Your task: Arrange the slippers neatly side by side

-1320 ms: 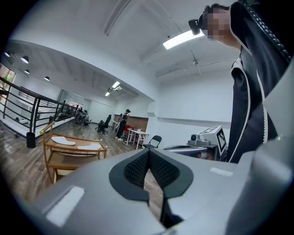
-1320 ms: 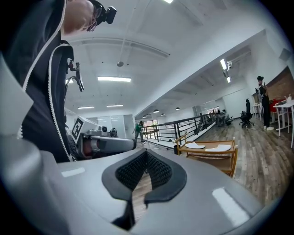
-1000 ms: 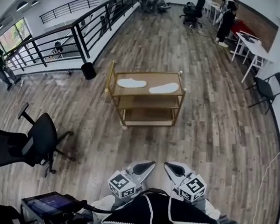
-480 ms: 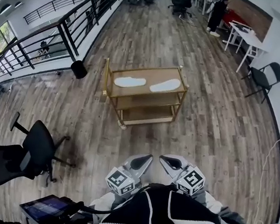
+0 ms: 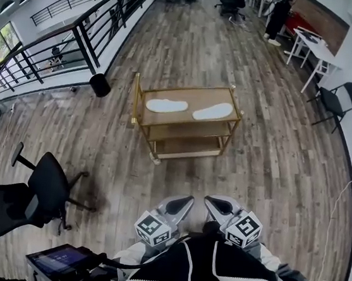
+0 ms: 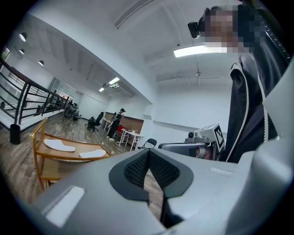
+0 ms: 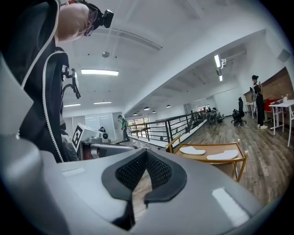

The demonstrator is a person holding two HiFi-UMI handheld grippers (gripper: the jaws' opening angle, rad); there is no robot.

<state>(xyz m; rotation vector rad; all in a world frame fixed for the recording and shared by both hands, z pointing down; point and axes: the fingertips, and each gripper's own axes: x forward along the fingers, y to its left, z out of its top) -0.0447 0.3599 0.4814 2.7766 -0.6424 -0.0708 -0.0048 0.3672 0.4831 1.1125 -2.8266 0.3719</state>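
- Left gripper (image 5: 183, 201) and right gripper (image 5: 214, 204) are sitting close in front of the person's torso, near each other.
- Both are showing jaws together, with nothing between them.
- Both are pointing roughly level toward the cart (image 5: 188, 91), hanging over bare wood floor (image 5: 267, 173) and well apart from the cart.
- Left slipper (image 5: 166, 105) and right slipper (image 5: 212, 112), both white, are lying flat on the cart's top shelf.
- They're lying roughly in a line along the shelf with a gap between them, not touching.
- Office chair (image 5: 26, 191) is standing on the floor to the left, and a railing (image 5: 80, 36) is running behind it.
- Folding chair (image 5: 337, 99) and white table (image 5: 314, 49) are standing along the right wall.
- Another person (image 5: 279, 16) is standing at the far end.
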